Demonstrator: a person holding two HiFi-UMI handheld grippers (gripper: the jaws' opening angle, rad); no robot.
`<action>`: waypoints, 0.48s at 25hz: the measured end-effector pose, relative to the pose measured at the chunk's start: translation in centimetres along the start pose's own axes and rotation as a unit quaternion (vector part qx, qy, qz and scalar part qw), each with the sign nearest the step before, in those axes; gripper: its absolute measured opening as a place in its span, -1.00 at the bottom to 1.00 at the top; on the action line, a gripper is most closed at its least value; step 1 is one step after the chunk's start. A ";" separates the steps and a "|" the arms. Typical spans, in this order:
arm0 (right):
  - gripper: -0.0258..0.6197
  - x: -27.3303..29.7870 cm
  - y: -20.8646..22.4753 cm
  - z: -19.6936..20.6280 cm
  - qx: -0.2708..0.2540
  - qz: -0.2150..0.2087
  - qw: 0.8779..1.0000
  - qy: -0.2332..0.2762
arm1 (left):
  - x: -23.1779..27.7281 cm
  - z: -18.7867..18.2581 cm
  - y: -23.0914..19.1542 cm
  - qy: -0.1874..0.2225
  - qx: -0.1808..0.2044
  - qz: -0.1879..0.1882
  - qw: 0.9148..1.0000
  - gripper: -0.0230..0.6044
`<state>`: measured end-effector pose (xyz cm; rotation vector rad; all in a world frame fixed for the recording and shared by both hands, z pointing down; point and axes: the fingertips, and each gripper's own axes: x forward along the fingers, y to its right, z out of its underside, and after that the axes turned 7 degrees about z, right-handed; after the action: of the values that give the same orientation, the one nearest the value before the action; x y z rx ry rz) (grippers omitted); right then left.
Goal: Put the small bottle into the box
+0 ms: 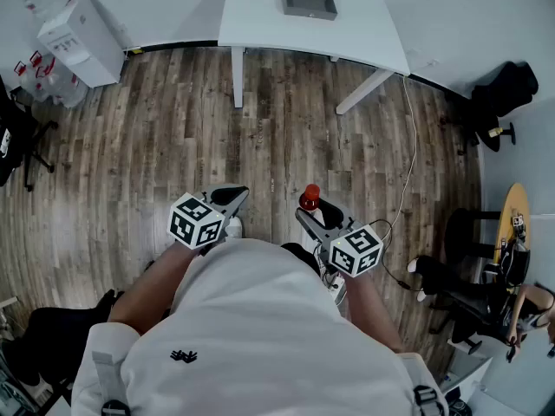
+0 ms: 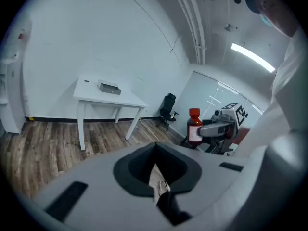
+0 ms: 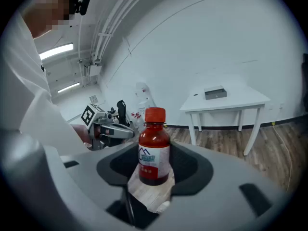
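Well, the bottle (image 3: pixel 154 150) stands upright in the right tongs (image 3: pixel 155 171), which pinch its body below the red cap and hold it in the air close to the person's chest. The left tongs (image 2: pixel 155 154) are pressed together on nothing. The box (image 1: pixel 309 3) lies on the desk (image 1: pixel 260 20) across the floor, well apart from both. The step in hand looks like the carry. Keep the pinch firm and the bottle upright while walking over, come at the box from above, and spread the tongs only once the bottle sits inside.
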<state>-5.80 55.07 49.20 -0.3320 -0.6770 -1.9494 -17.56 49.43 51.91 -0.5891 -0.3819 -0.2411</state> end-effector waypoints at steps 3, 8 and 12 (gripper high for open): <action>-0.29 2.2 -1.2 -1.2 0.002 0.005 1.000 0.005 | -1.7 -0.2 -2.2 -0.006 -0.006 0.011 1.000 -0.91; -0.30 4.1 -1.2 -2.1 0.003 0.010 1.000 -0.013 | -2.4 -1.2 -4.9 -0.009 -0.004 0.012 1.000 -0.91; -0.29 5.9 1.0 -3.0 0.026 0.008 0.999 -0.021 | -0.4 -3.3 -6.6 -0.006 0.009 0.010 1.000 -0.91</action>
<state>-7.45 48.62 50.11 -0.3463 -0.7479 -1.9106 -19.14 42.27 52.46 -0.5768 -0.3882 -0.2145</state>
